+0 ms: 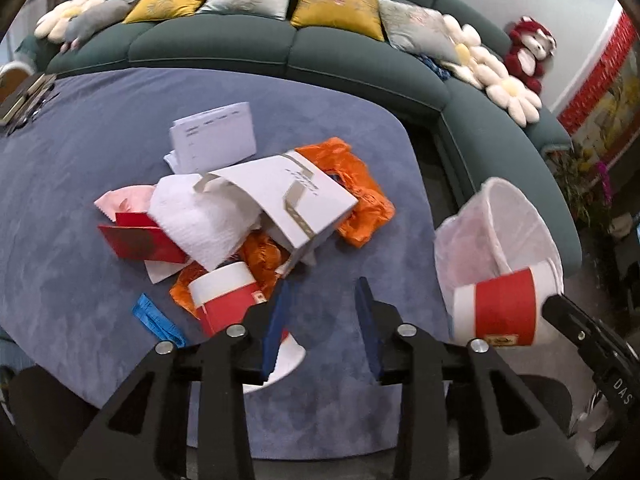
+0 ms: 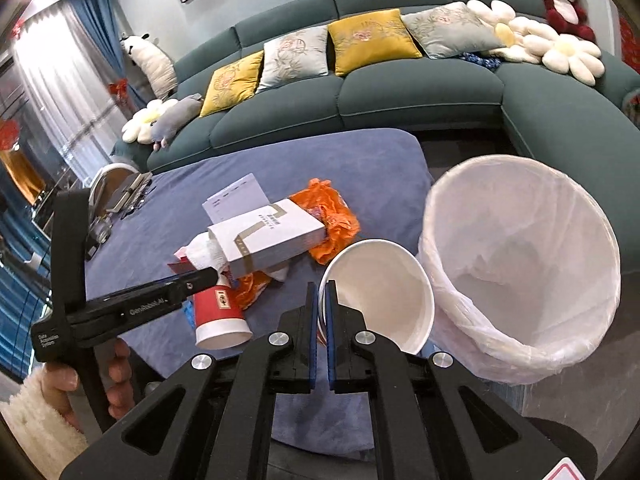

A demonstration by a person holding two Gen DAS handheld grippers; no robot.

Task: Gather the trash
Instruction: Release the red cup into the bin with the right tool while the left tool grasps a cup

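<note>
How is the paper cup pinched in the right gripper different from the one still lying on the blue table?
The held cup hangs in the air beside the lined bin, its rim pinched by the right gripper; the table cup lies on its side against the orange wrappers, with nothing gripping it. The held cup's mouth faces the right wrist camera, showing its white inside; the table cup mostly shows its red wall. Both are red-and-white paper cups.

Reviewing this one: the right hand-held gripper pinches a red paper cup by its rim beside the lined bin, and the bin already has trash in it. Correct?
Not quite. The right wrist view shows the lined bin empty. The right hand-held gripper does pinch the red paper cup by its rim beside it.
</note>
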